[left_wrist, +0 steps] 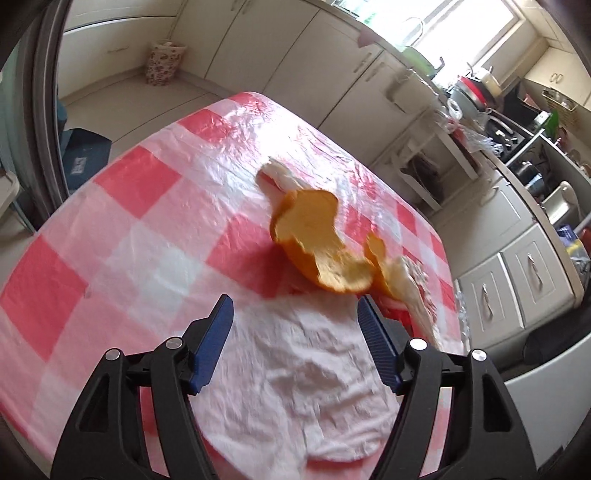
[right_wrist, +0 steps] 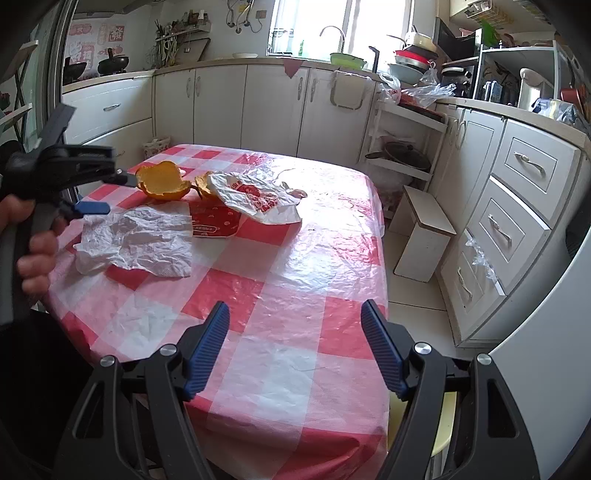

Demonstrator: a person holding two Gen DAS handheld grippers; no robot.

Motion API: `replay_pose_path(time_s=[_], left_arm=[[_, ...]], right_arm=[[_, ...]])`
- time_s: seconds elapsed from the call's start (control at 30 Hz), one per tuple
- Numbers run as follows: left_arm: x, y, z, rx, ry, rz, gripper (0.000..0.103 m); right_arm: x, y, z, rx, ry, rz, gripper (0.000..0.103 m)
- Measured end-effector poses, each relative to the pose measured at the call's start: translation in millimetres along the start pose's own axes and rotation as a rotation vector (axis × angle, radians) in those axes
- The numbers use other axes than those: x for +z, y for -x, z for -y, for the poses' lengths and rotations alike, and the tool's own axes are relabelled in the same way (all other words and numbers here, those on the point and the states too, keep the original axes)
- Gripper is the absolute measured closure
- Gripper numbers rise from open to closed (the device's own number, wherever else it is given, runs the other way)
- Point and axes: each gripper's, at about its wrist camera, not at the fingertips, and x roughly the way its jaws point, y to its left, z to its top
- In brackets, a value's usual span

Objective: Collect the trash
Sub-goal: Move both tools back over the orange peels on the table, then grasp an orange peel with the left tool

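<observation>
Nothing collected yet, by the look of it. Left gripper (left_wrist: pixel 295 299) open and empty: tissue (left_wrist: pixel 295 376) under the jaws, peel (left_wrist: pixel 314 240) just ahead. Right gripper (right_wrist: pixel 295 314) open and empty over bare cloth; wrapper (right_wrist: pixel 214 221) and bag (right_wrist: pixel 255 199) well ahead.

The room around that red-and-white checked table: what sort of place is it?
Most likely a home kitchen: a curved metal sink tap under the window, white cabinets with drawers, and black woks on the far counter.
</observation>
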Motion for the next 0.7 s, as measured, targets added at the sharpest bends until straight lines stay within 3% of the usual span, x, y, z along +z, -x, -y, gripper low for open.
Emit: replay_pose_path(time_s=[0.3,0.33,0.37,0.43,0.53,0.7], left_arm=[[40.0,-46.4,10.5,0.109,-0.074,-0.018,0.034],[40.8,-48.5,12.3,0.103,-0.09,-0.023,0.04],[40.9,-50.9,14.1,0.091,-0.103,-0.036,0.061],[38.7,-56.8,17.7,0.069,-0.132,-0.076,0.087],[27.9,-53.8,17.5,0.042,-0.157,-0.094,0.096],[-4.2,-35.8,17.9,-0.027,-0.212,-0.148,0.097]], right_arm=[[2.9,-0.4,-2.4,0.024,0.002,0.012,0.031],[3.6,-0.8,-4.0,0.028,0.005,0.013,0.031],[4.2,-1.2,-5.2,0.031,0.007,0.013,0.031],[5.5,-2.1,-8.5,0.037,0.015,0.014,0.031],[6.0,-0.7,-13.7,0.044,0.02,0.018,0.031],[9.0,3.6,-21.8,0.061,0.031,0.03,0.03]])
